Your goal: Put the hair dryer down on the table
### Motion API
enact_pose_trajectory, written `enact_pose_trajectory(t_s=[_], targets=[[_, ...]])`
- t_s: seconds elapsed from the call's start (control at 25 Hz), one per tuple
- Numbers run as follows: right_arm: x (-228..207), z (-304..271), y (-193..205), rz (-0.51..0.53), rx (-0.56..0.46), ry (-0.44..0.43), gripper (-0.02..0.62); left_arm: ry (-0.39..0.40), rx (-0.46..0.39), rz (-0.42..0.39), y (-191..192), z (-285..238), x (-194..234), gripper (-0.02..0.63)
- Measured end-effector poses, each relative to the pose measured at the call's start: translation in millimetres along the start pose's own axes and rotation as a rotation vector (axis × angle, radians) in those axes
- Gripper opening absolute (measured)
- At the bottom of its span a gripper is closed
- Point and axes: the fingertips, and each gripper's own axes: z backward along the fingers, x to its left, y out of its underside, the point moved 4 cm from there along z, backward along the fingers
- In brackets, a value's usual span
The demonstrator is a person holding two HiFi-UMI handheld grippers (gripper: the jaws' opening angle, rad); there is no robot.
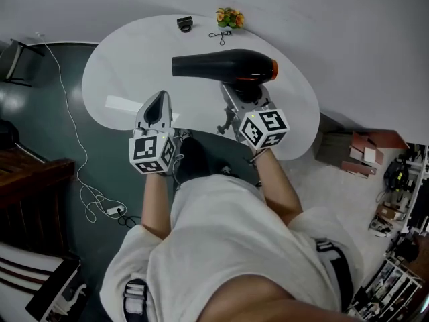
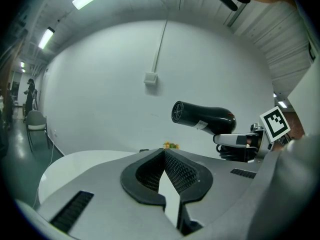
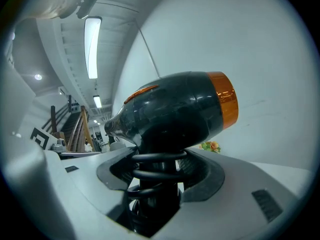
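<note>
While the right tool (image 1: 240, 98) clamps its handle, the level hair dryer (image 1: 221, 66) points left; left tool (image 1: 159, 104) closed.

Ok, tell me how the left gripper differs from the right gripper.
The right gripper clamps the hair dryer by its handle; the left gripper holds nothing. The right gripper's jaws stand wide around that handle; the left gripper's meet at the tips. Both point over the white table.

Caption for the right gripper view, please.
Right gripper clamps the cord-wrapped handle of a black-and-orange hair dryer, barrel level, small flowers behind.
</note>
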Motion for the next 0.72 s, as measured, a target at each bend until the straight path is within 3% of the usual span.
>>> enact_pose_trajectory(t_s=[0.72], targets=[[-9.9, -105.7, 61.2, -0.068, 0.150, 0.060, 0.245, -0.024, 0.111, 0.084, 50.9, -57.8, 91.3, 0.017]])
